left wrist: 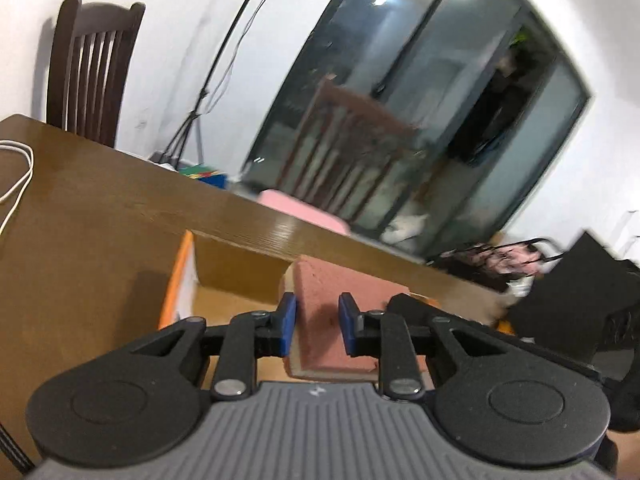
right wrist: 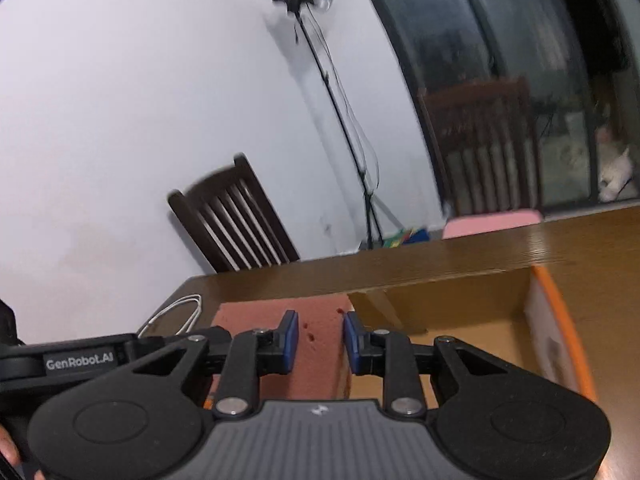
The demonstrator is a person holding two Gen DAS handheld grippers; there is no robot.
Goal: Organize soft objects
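- Now both the left gripper (left wrist: 317,326) and right gripper (right wrist: 320,340) have jaws nearly closed, pinching the reddish-brown foam slab (left wrist: 340,300) from opposite ends.
- It hangs over the open orange-edged cardboard box (right wrist: 560,320) on the wooden table (left wrist: 100,200); lowering and release remain.

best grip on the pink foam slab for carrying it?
Grip the pink foam slab at its two opposite ends, across its thin edge, as now: left gripper and right gripper each pinch one end. It's wide and soft; one-ended, it would likely sag.
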